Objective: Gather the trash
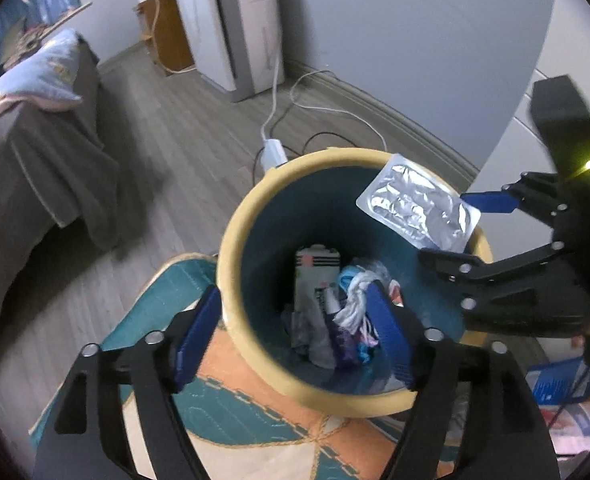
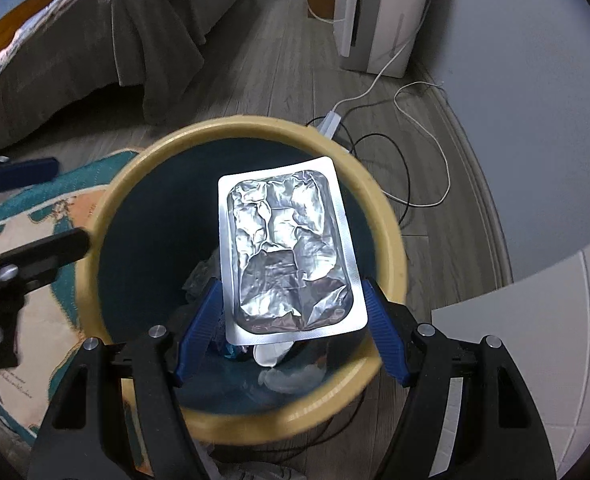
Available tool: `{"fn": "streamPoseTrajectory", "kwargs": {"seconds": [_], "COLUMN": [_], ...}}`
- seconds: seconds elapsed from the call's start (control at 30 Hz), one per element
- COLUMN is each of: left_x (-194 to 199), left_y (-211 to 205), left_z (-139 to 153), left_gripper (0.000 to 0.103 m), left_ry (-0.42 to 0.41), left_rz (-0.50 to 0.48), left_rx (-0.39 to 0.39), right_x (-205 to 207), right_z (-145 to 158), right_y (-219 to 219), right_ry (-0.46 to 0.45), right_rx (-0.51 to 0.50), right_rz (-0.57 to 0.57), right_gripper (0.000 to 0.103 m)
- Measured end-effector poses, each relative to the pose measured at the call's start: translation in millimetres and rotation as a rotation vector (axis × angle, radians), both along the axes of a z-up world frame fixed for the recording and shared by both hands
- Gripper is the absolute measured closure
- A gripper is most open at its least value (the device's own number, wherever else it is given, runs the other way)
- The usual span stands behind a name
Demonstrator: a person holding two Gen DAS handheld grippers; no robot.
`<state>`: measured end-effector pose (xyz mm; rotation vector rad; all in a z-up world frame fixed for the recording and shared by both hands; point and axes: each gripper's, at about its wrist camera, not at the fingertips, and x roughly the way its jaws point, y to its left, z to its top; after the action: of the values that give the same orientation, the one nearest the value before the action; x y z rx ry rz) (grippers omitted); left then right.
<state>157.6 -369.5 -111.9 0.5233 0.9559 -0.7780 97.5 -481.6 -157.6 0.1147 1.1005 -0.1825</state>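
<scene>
Foil pack held over the trash bin

Our right gripper grips the crumpled foil blister pack by its side edges, above the mouth of the yellow-rimmed bin. Our left gripper hangs spread and empty over the wrappers lying inside.

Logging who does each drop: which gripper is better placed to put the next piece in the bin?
The right gripper: its jaws hold the foil tray above the bin. The left gripper hangs open and empty.
</scene>
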Motion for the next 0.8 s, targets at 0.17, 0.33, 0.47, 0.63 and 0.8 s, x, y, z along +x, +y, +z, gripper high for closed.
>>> {"fn": "streamPoseTrajectory", "kwargs": {"seconds": [0.17,0.33,0.47,0.63,0.8], "left_x": [6.8,4.1,-3.9,-19.4,-40.7], "left_y": [14.1,20.7,23.6,34.0,54.6], "left_z": [-0.4,-1.1,-2.0,-2.4,22.3], "left_gripper": [0.022,0.015,0.011,0.011,0.008], "left_ry": [0.025,0.026,0.021,0.024,-0.001], "left_rz": [0.043,0.051,0.053,0.065,0.088], "left_rx": [-0.022,-0.022,-0.024,-0.021,-0.072], "right_x": [9.0,-2.3,-26.1,-53.0,-81.5], "right_z": [-14.1,-18.3,-14.9,-9.1,21.4], "right_y": [0.8,-2.7,-6.8,-11.0,-7.7], "right_ry": [0.038,0.046,0.028,0.029,-0.016], "right_rx": [-0.027,-0.032,-0.007,-0.002,0.027], "right_rz": [-0.01,-0.027,-0.049,-0.066,-0.066], "right_gripper": [0.025,0.023,0.022,0.022,0.017]}}
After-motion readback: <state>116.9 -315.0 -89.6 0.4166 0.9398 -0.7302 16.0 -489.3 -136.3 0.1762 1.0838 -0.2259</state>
